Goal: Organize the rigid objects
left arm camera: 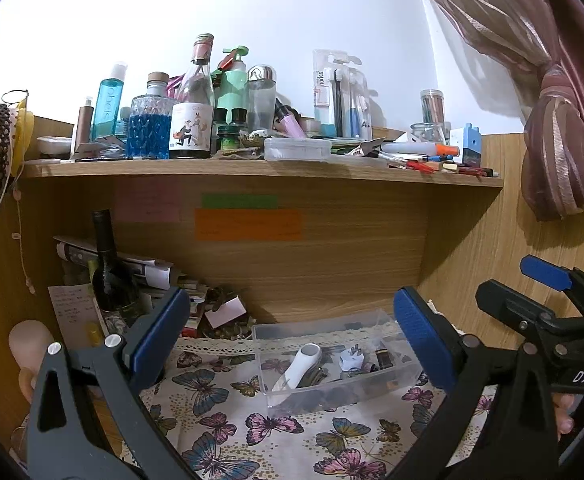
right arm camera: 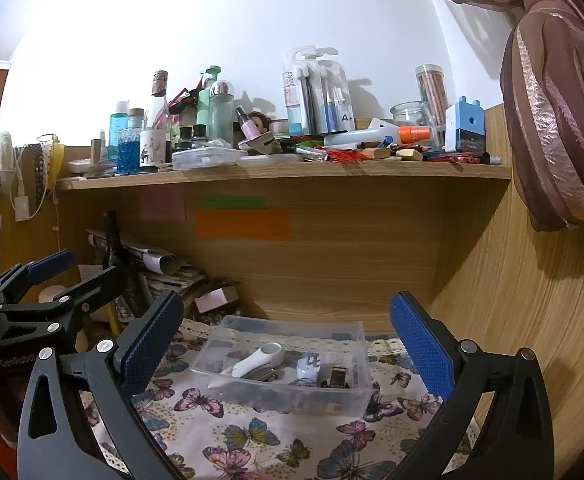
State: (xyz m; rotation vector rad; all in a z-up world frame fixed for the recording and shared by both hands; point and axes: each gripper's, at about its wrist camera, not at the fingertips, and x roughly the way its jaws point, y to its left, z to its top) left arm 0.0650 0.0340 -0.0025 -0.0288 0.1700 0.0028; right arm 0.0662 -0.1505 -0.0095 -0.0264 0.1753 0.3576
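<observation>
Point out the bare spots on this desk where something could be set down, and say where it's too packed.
Free: the butterfly cloth in front of the clear bin, and the strip between the bin and the right wooden wall. Crowded: the upper shelf, packed along its length, and the back left corner around the dark bottle and paper stack. Left gripper and right gripper are open.

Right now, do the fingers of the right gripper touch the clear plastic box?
Apart. In the right wrist view the right gripper is wide open, and butterfly cloth shows between each blue finger and the clear plastic box.

Butterfly-print cloth [right arm camera: 252, 436], blue claw pads [right arm camera: 420, 350]
</observation>
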